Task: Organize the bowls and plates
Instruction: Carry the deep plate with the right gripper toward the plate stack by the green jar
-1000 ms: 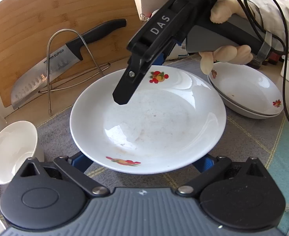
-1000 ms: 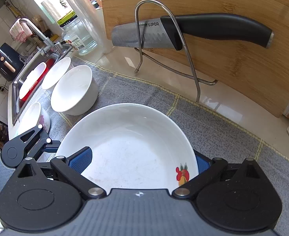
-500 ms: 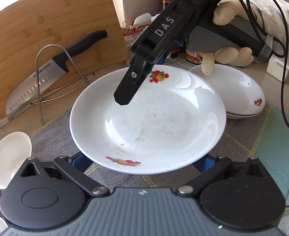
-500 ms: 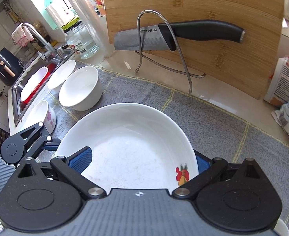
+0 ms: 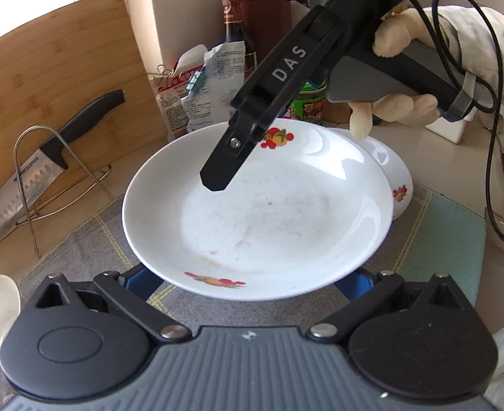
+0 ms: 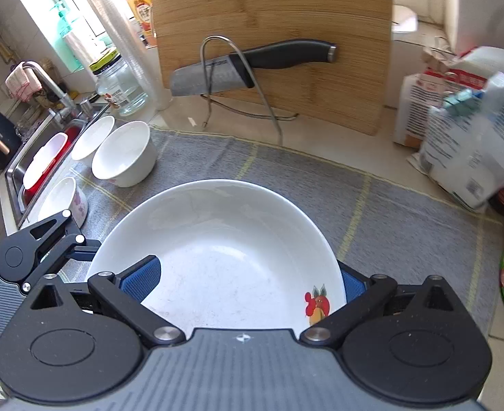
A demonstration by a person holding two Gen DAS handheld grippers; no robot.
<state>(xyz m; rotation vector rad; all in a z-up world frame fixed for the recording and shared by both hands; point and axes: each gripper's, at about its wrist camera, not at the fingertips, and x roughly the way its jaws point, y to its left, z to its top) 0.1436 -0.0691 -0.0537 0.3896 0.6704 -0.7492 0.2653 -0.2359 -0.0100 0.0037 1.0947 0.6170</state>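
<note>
A white plate with fruit prints (image 5: 269, 212) is held above the grey mat by both grippers. My left gripper (image 5: 252, 281) grips its near rim; the blue pads sit mostly under the plate. My right gripper (image 6: 245, 281) grips the opposite rim of the same plate (image 6: 217, 257), and its black finger (image 5: 224, 167) reaches over the plate in the left wrist view. A stack of matching plates (image 5: 395, 185) sits just behind and to the right, partly hidden by the held plate. Several white bowls (image 6: 125, 154) stand at the mat's left end.
A bamboo cutting board (image 6: 272, 34) leans on the wall with a knife (image 6: 252, 65) in a wire rack. Food bags (image 6: 464, 130), bottles and jars stand at the back. The sink (image 6: 42, 164) with dishes lies to the left. A teal cloth (image 5: 440, 239) lies at the right.
Both grippers have carried the plate to the right, away from the knife rack. The stack of plates is now right behind it and partly covered by it.
</note>
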